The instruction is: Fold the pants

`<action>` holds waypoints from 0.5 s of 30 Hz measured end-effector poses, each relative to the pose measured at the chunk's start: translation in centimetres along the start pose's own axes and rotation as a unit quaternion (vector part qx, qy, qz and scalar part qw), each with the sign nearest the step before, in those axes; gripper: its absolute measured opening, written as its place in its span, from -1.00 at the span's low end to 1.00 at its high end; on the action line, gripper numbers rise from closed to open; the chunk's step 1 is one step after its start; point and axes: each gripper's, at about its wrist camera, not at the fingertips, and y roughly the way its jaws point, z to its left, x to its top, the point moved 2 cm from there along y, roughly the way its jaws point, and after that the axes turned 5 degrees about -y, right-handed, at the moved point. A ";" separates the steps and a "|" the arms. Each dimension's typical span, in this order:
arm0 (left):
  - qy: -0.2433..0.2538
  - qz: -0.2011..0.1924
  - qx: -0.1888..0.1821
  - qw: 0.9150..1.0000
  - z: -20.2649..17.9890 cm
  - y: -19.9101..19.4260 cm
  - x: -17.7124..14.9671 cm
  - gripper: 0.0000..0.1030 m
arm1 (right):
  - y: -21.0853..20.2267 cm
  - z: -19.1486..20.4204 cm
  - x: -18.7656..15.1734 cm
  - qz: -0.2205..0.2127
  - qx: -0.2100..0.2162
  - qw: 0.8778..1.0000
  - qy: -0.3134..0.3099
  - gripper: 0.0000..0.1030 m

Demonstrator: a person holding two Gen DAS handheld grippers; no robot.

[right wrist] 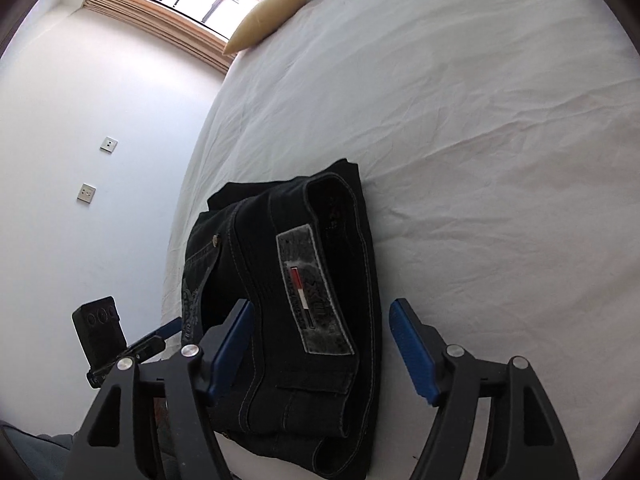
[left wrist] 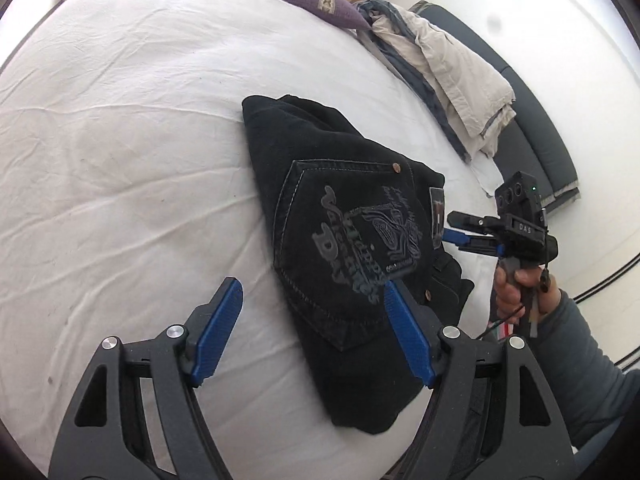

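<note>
Black jeans (left wrist: 344, 240) lie folded into a compact bundle on the white bed sheet (left wrist: 120, 152), back pocket with grey print facing up. My left gripper (left wrist: 314, 316) is open above the bundle's near edge and holds nothing. In the right wrist view the waistband with its leather patch (right wrist: 316, 292) faces me. My right gripper (right wrist: 320, 344) is open, its blue fingers on either side of the waistband end of the jeans (right wrist: 288, 280) and not closed on it. The right gripper (left wrist: 460, 226) also shows in the left wrist view, at the bundle's waistband side.
A pile of beige and grey clothes (left wrist: 448, 76) lies at the bed's far right edge. A purple pillow (left wrist: 316, 0) and a tan pillow (right wrist: 268, 20) sit at the head of the bed. A dark mat (left wrist: 532, 128) lies on the floor beside the bed.
</note>
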 end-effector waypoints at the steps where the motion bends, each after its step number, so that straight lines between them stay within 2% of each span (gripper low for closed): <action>1: -0.001 0.012 0.014 1.000 -0.1 1.0 0.4 0.40 | 0.6 -0.2 0.1 0.002 -0.001 1.000 0.002 0.43; 3: -0.004 0.028 0.023 0.999 -0.3 2.8 0.9 0.40 | 1.0 0.1 0.6 -0.007 0.005 1.000 0.001 0.43; 6: -0.005 0.032 0.037 0.999 -0.9 3.9 1.6 0.40 | 1.5 0.5 0.9 -0.005 0.007 1.000 -0.001 0.43; 7: -0.003 0.035 0.041 0.999 -1.1 4.2 1.7 0.34 | 1.5 0.6 0.8 -0.003 0.003 1.000 -0.004 0.36; 8: 0.000 0.039 0.040 0.998 -1.4 4.4 1.9 0.04 | 1.6 0.7 1.0 0.001 -0.006 1.000 -0.006 0.28; 10: -0.004 0.044 0.054 0.998 -1.4 4.7 2.1 -0.05 | 1.6 0.8 1.1 0.004 -0.020 1.000 -0.004 -0.04; 13: 0.005 0.039 0.067 0.997 -2.4 4.5 2.5 -0.27 | 1.5 1.7 1.0 0.001 -0.049 0.999 -0.022 -0.24; 15: 0.015 0.033 0.077 0.996 -2.9 4.2 2.4 -0.32 | 1.3 2.5 0.7 -0.003 -0.072 0.997 -0.036 -0.31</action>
